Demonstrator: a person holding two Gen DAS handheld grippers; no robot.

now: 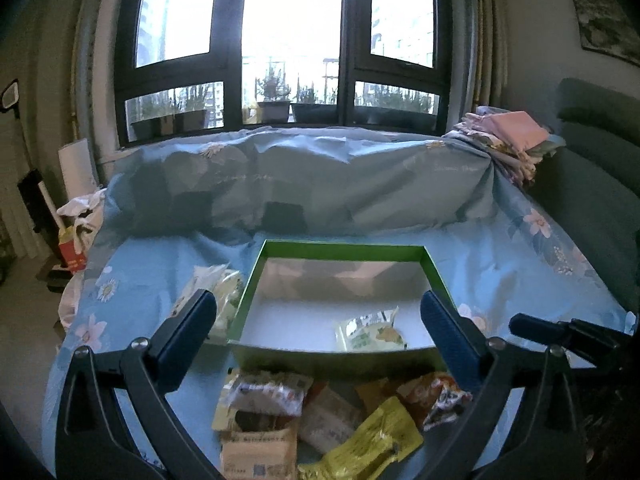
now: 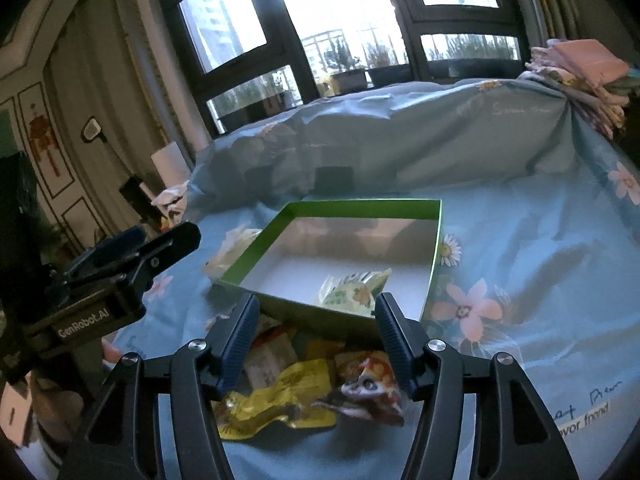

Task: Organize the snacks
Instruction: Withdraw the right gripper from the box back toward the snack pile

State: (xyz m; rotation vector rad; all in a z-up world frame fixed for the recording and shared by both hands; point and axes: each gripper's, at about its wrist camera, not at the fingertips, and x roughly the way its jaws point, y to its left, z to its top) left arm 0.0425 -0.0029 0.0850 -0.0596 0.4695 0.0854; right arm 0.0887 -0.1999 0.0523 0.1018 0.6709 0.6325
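I take the green box (image 1: 340,354) as my landmark: it sits open on the blue flowered sheet (image 1: 500,264), its white floor bare except for one pale green-printed snack packet (image 1: 370,330) lying flat near the front wall, toward the right corner. I judge that packet to be the first one sorted, so the task is barely begun. My left gripper (image 1: 320,344) hangs above the box's front wall with its jaws spread as wide as they go, one finger outside the box's left wall, the other over its right front corner, and nothing is between them. My right gripper (image 2: 314,338) hovers just in front of the box too, jaws parted to a middling width and empty; the packet inside shows beyond them, not in their grasp. The rest of the snacks lie heaped on the sheet directly before the front wall: a crumpled yellow wrapper (image 2: 276,398), an orange-and-white cartoon-printed pouch (image 2: 370,384), and a beige packet (image 1: 260,444) among others I cannot name. One more pale packet (image 1: 218,292) rests against the outside of the box's left wall. With both claws open above the pile, I think the next move is a descent onto a wrapper; the crinkled foil may slip or drag neighbours along.
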